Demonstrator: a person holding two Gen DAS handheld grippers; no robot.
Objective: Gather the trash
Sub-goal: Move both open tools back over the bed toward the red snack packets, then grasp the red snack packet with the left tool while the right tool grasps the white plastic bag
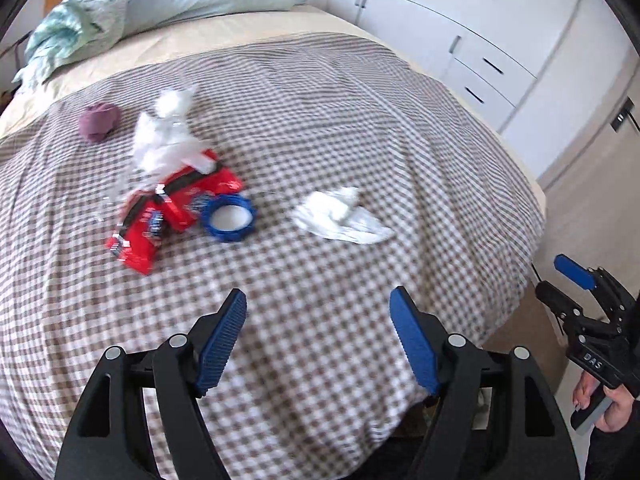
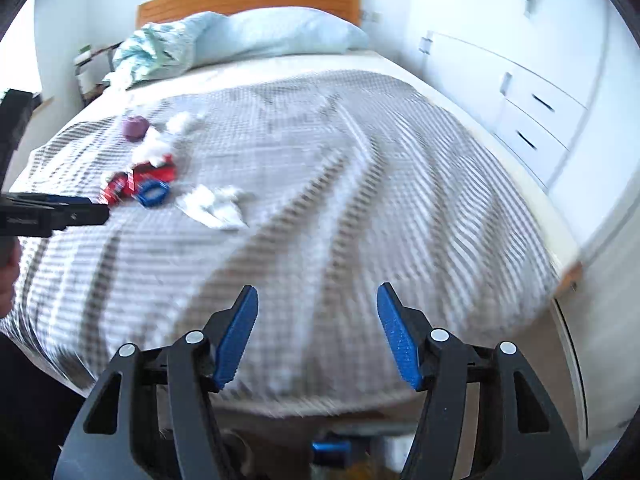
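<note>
Trash scattered on checked bed cover (image 1: 320, 140): red wrapper (image 1: 160, 216), blue ring (image 1: 228, 218), white tissue (image 1: 340, 216), clear plastic (image 1: 164, 136), purple lump (image 1: 99, 122). Left gripper (image 1: 318, 336) and right gripper (image 2: 317, 334) above near edge, fingers open, empty.

A crumpled red wrapper (image 1: 176, 208), clear plastic (image 1: 164, 140), a blue ring (image 1: 228, 218) and a white tissue (image 1: 340, 216) are scattered on the checked bedspread (image 1: 320, 120).
</note>
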